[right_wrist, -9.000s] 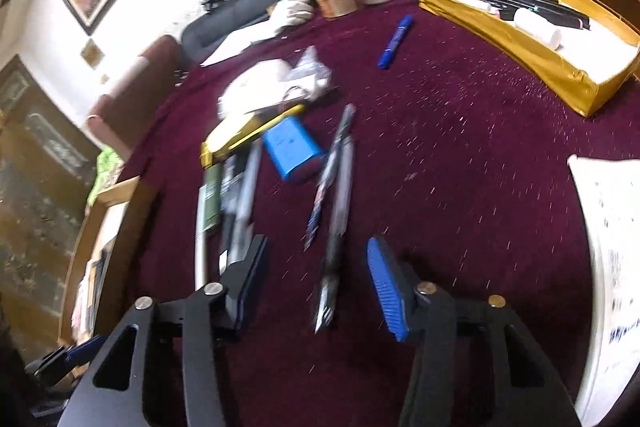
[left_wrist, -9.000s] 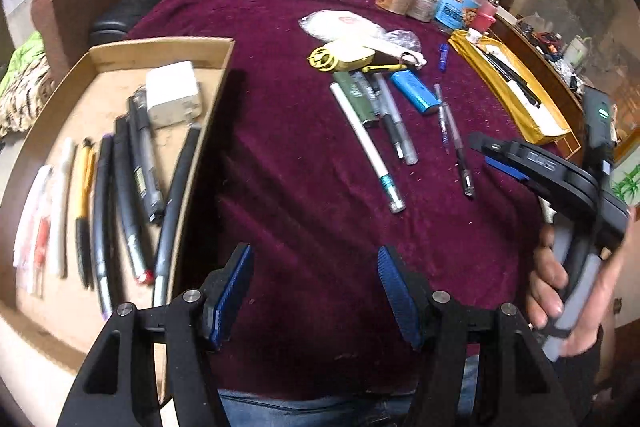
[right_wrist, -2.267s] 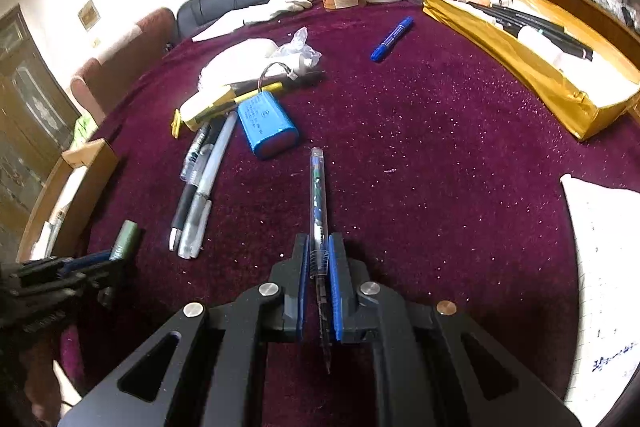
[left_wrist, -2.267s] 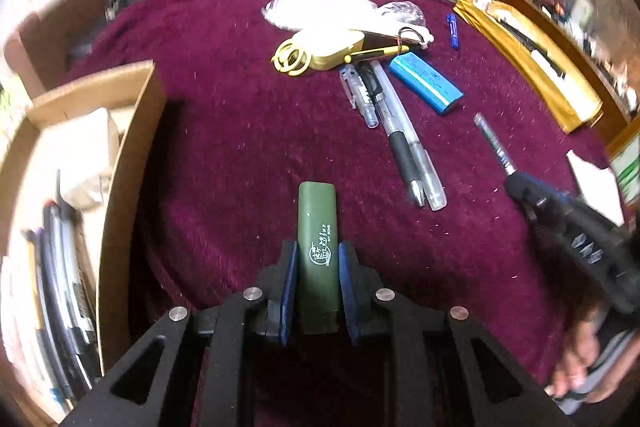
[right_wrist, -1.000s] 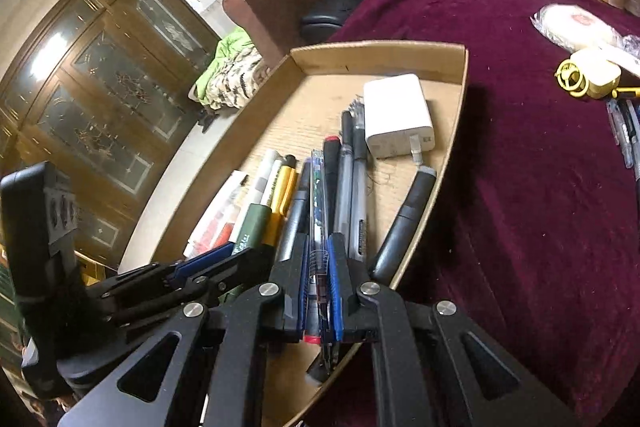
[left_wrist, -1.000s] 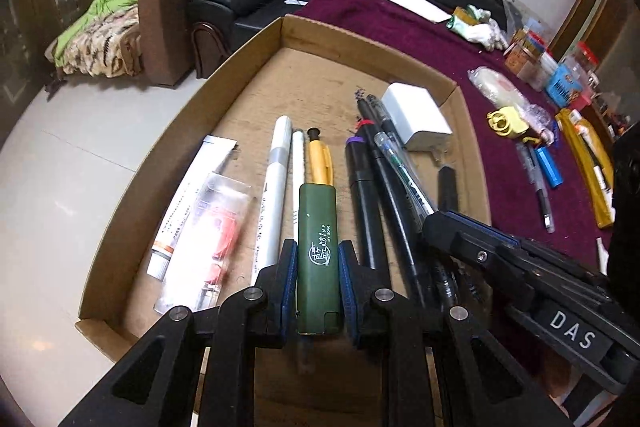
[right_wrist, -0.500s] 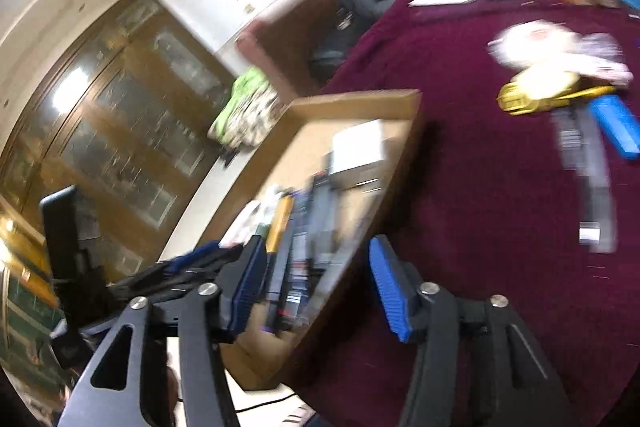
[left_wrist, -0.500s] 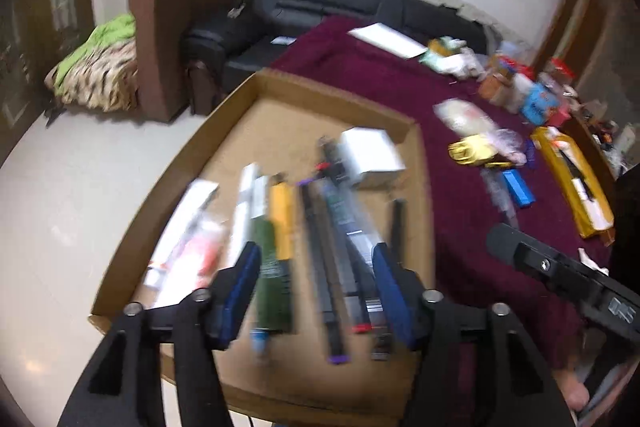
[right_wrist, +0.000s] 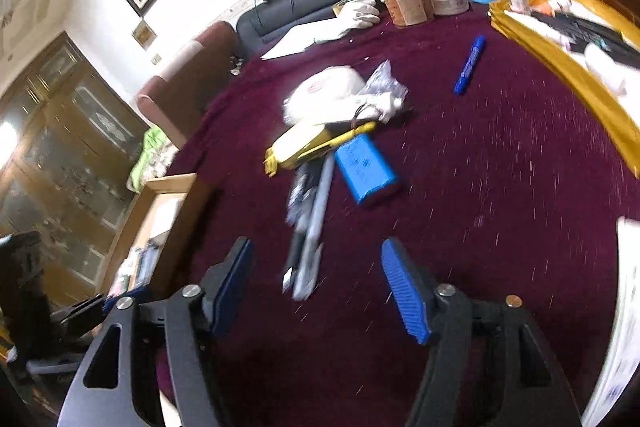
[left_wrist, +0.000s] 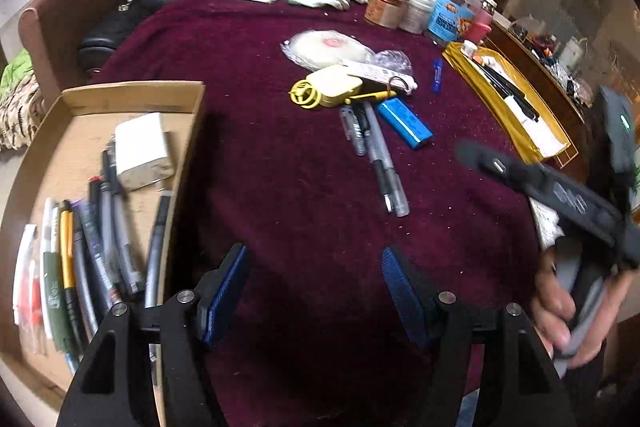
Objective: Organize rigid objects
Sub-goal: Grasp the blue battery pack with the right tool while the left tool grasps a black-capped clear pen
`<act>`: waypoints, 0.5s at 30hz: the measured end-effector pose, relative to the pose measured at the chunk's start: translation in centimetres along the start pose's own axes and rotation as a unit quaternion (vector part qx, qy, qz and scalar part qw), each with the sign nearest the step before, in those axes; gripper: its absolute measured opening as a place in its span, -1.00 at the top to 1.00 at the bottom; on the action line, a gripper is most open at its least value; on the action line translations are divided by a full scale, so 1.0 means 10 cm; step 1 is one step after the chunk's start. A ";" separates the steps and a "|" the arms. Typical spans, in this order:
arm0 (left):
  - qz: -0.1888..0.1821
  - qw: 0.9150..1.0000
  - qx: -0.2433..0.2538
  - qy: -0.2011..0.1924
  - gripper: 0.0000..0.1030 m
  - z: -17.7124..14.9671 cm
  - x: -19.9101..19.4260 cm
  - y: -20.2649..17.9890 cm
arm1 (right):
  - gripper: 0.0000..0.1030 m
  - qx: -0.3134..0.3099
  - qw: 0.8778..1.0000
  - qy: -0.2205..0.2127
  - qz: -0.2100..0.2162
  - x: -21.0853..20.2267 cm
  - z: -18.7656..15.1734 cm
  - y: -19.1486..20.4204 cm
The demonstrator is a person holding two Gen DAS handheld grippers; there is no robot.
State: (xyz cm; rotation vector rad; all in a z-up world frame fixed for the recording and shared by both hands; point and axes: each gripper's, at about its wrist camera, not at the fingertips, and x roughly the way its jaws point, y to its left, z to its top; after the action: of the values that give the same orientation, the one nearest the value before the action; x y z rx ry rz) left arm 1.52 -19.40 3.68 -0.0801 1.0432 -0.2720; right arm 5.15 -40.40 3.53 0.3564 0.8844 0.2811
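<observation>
Both grippers' fingers have just spread apart with nothing between them: left gripper over the maroon counter beside the cardboard tray, where the green pen lies among others. Right gripper hangs before two loose pens; a blue box sits just beyond.

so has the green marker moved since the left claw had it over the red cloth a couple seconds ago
Yes. The green marker now lies in the cardboard tray, left of the red cloth, among the pens there.
</observation>
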 end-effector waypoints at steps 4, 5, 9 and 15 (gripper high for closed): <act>0.000 1.000 0.006 0.009 -0.39 0.02 0.04 -0.04 | -0.29 -0.024 0.999 0.015 -0.025 0.28 0.28 -0.08; 0.002 1.000 0.004 0.011 -0.39 0.02 0.06 -0.03 | -0.29 -0.027 0.999 0.023 -0.023 0.38 0.35 -0.11; 0.007 1.000 -0.005 0.016 -0.39 0.04 0.11 0.00 | -0.28 -0.031 0.997 0.038 -0.064 0.70 0.49 -0.14; 0.006 1.000 -0.003 0.023 -0.39 0.11 0.21 0.02 | 0.14 -0.052 0.992 0.031 -0.108 0.91 0.47 -0.14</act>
State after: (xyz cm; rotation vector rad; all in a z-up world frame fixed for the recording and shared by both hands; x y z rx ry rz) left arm 3.53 -19.83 2.47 -0.0741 1.0903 -0.2606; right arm 14.50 -39.07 -0.69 0.1539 0.9570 0.1380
